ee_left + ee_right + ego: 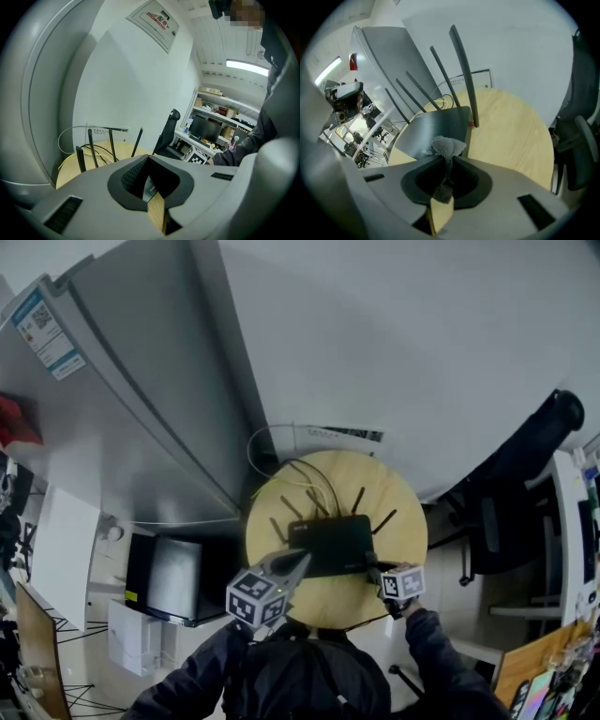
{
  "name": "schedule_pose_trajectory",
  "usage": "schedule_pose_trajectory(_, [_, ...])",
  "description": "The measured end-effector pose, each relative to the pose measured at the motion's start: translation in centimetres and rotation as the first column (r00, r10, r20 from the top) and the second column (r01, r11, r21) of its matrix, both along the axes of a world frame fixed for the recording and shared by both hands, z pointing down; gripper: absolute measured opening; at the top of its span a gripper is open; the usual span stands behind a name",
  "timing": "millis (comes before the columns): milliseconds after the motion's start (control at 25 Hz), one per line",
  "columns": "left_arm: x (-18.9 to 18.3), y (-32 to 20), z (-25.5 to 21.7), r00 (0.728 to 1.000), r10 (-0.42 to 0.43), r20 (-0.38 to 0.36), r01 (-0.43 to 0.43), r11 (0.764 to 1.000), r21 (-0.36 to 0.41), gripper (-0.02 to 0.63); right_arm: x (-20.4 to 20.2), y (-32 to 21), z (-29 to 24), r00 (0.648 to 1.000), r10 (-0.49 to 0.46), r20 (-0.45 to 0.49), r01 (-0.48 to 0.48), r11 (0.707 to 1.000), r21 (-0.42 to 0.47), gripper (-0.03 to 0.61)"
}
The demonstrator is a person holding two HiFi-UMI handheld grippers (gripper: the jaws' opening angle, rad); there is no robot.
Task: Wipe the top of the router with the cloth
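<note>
A flat black router (330, 542) is seen lying near the middle of a round pale wooden table (398, 517), its thin black antennas (463, 70) standing up along the far edge. The table is hemmed in by a white wall (422, 352) behind and a tall grey cabinet (141, 390) at the left, and a black office chair (525, 465) stands just beside its right rim. Bare wood is left open to the right of the router and along the near rim. Yellow and black cables (309, 474) are looped on the far part of the tabletop. The left gripper (302, 560) is held over the router's near left corner. Its jaws are brought together, with nothing gripped between them; only a sliver of the router and the wood is seen through the gap beneath. The right gripper (375, 571) is placed at the near right corner. Its jaws are closed on a small grey fuzzy cloth (447, 146), whose tuft sticks out past the tips and is pressed against the router's top by its near edge. The cloth is made out only in the right gripper view; in the head view it is hidden by the gripper. Shelves with a monitor (208, 126) are shown only in the left gripper view.
</note>
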State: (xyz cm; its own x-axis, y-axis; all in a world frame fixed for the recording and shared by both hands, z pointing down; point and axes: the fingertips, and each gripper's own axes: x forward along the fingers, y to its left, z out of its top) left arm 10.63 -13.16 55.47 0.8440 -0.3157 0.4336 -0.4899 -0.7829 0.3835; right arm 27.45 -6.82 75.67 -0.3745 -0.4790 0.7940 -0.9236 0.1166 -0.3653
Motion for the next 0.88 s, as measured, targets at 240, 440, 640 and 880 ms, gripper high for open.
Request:
schedule_pose_trajectory(240, [1.6, 0.3, 0.3, 1.000, -0.013, 0.025, 0.013, 1.000, -0.010, 0.000, 3.9, -1.5, -0.2, 0.994, -0.089, -0.059, 0.092, 0.994, 0.052, 0.071])
schedule_pose_trajectory(440, [2.4, -0.8, -0.1, 0.996, -0.084, 0.023, 0.085, 0.996, -0.019, 0.000, 5.2, -3.2, 1.4, 0.959, -0.259, -0.115, 0.264, 0.964, 0.029, 0.070])
schedule_pose_trajectory(640, [2.3, -1.5, -0.8, 0.987, -0.158, 0.024, 0.158, 0.987, -0.007, 0.000, 4.7, -5.3, 2.8, 0.889, -0.429, -0.159, 0.434, 0.901, 0.002, 0.069])
schedule_pose_trajectory(880, [0.6, -0.9, -0.6, 0.969, -0.242, 0.043, 0.243, 0.970, -0.009, 0.000, 4.1, -6.5, 3.8, 0.812, -0.551, -0.192, 0.560, 0.828, -0.008, 0.069])
